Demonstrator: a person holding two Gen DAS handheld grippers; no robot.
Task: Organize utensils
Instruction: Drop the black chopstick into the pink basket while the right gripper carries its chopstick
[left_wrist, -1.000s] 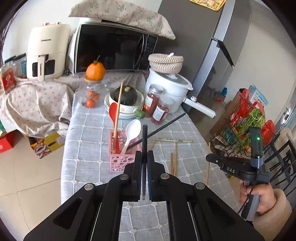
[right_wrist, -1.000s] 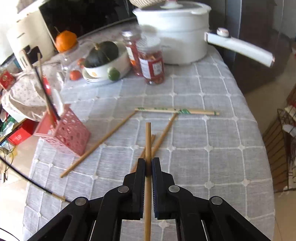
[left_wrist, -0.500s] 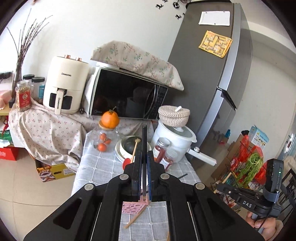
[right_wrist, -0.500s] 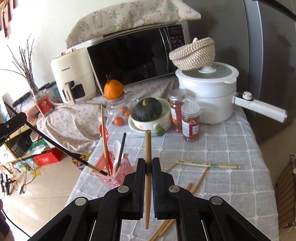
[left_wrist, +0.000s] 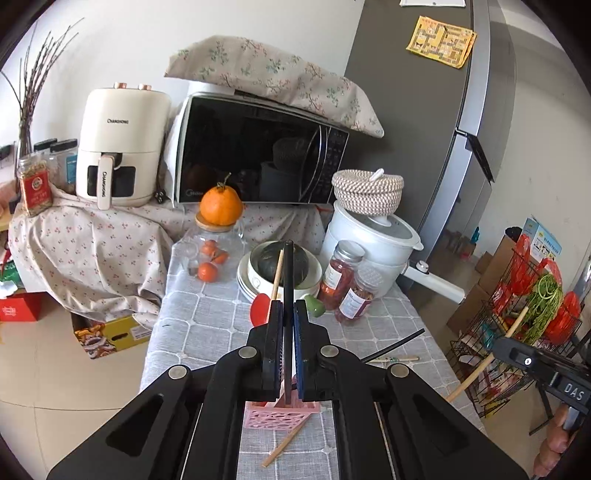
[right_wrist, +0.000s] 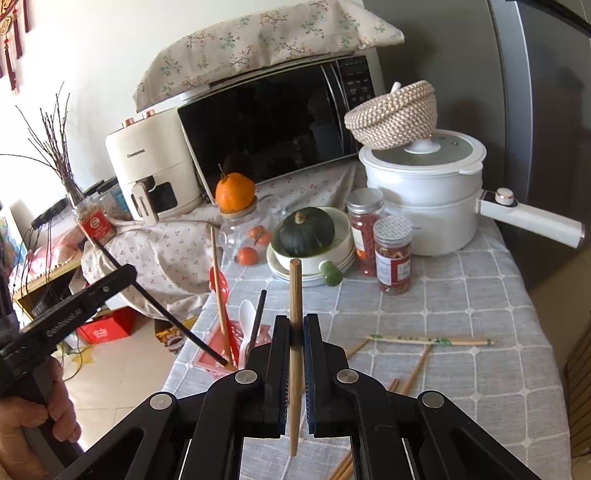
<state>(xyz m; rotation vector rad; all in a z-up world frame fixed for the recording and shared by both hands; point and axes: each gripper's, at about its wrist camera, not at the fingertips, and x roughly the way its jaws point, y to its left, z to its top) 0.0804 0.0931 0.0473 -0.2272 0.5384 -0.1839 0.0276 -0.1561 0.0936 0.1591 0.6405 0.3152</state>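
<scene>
My left gripper (left_wrist: 288, 306) is shut on a black chopstick (left_wrist: 288, 266) held upright over the pink utensil basket (left_wrist: 280, 415). In the right wrist view this left gripper (right_wrist: 123, 275) comes in from the left, and the black chopstick's (right_wrist: 166, 314) lower tip reaches the basket (right_wrist: 212, 356). The basket holds a wooden chopstick (right_wrist: 218, 280), a red spoon, a white spoon (right_wrist: 245, 314) and another black chopstick (right_wrist: 258, 314). My right gripper (right_wrist: 295, 321) is shut on a wooden chopstick (right_wrist: 295, 291), raised above the table to the right of the basket.
Several wooden chopsticks (right_wrist: 428, 340) lie loose on the grey checked tablecloth (right_wrist: 480, 387); one black chopstick (left_wrist: 395, 345) lies there too. Behind stand two jars (right_wrist: 393, 254), a bowl with a squash (right_wrist: 306, 232), a white pot (right_wrist: 424, 206), a microwave and an air fryer. A wire rack (left_wrist: 517, 314) stands off the table's right.
The right gripper lifted the wooden chopstick off the table and then held still. The left gripper tilted up, then dipped again, bringing the black chopstick's tip to the basket.
</scene>
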